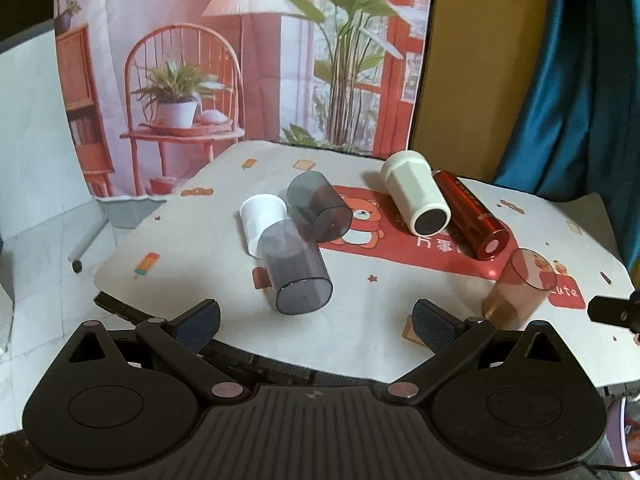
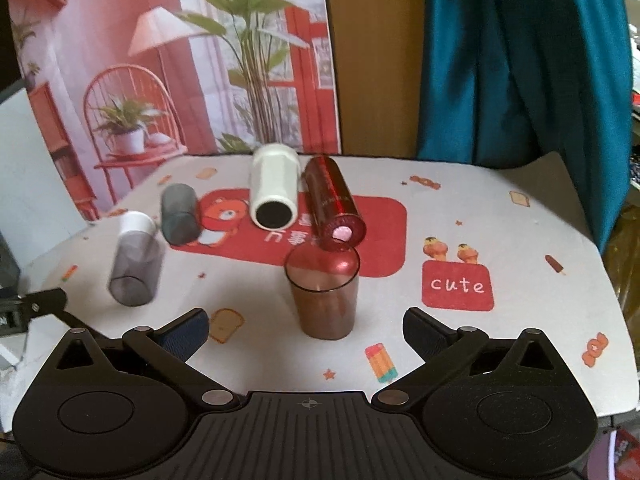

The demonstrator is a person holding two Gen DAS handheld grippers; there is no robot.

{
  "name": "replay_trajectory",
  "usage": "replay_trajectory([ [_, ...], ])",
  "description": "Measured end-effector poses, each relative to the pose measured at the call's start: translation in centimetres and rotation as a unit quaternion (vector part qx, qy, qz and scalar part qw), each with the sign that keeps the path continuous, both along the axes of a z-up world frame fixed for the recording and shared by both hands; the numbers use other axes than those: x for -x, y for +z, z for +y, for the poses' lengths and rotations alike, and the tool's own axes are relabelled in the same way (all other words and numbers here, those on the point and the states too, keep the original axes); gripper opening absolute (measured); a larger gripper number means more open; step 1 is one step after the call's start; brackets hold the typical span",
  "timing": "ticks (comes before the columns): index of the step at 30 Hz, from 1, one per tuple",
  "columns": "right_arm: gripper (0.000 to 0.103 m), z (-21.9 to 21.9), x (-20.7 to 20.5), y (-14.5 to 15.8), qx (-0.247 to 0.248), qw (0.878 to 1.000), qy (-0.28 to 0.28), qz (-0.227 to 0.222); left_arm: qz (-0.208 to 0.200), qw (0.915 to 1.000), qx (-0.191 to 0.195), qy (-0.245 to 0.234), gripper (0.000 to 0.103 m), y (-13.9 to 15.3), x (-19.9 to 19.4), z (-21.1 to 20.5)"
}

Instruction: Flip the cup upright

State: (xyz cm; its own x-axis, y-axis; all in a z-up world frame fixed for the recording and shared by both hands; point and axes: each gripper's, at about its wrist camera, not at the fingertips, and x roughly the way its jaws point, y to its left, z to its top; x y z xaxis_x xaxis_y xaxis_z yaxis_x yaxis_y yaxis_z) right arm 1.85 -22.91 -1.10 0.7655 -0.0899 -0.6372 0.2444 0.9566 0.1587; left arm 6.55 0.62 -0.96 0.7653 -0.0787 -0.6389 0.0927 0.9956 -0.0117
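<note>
A brown translucent cup [image 2: 323, 294] stands upright on the table, just ahead of my open, empty right gripper [image 2: 306, 330]; it also shows in the left wrist view [image 1: 518, 288]. My left gripper [image 1: 316, 322] is open and empty, and just ahead of it a grey translucent cup [image 1: 296, 270] lies on its side. A second grey cup [image 1: 318, 210], a white cup [image 1: 262, 222], a cream tumbler [image 1: 416, 196] and a red metallic tumbler [image 1: 472, 214] also lie on their sides.
The table [image 2: 520, 240] has a white cloth with a red bear print and a "cute" patch [image 2: 458, 285]. A printed backdrop [image 1: 240, 60] hangs behind it and a teal curtain [image 2: 520, 60] hangs at the right. The table's front edge lies under both grippers.
</note>
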Motion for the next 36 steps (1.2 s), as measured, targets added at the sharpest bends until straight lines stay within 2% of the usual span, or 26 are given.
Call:
replay_trajectory([
  [5, 0.103, 1.0, 2.6, 1.2, 0.006, 1.0, -0.004, -0.017, -0.017, 0.9998, -0.002, -0.007, 0.103, 1.4, 2.6, 0.4],
  [9, 0.103, 2.7, 4.6, 1.3, 0.046, 0.998, -0.013, -0.03, -0.024, 0.9995, -0.018, -0.006, 0.103, 2.0, 4.1, 0.4],
  [15, 0.103, 3.6, 6.3, 0.7, 0.043, 0.998, -0.015, -0.038, -0.039, 0.9991, -0.013, -0.008, 0.103, 2.3, 5.6, 0.1],
  [18, 0.103, 3.3, 6.5, 0.4, 0.033, 0.998, -0.019, -0.039, -0.034, 0.9991, -0.023, -0.005, 0.103, 2.0, 5.5, -0.2],
  [22, 0.103, 2.8, 6.3, 0.0, 0.021, 0.999, -0.024, -0.036, -0.032, 0.9993, -0.019, 0.001, 0.103, 1.9, 5.4, 0.1],
  [36, 0.103, 2.8, 6.2, -0.2, 0.016, 0.999, -0.023, -0.036, -0.046, 0.9987, -0.023, 0.0, 0.103, 2.4, 5.9, 0.0],
])
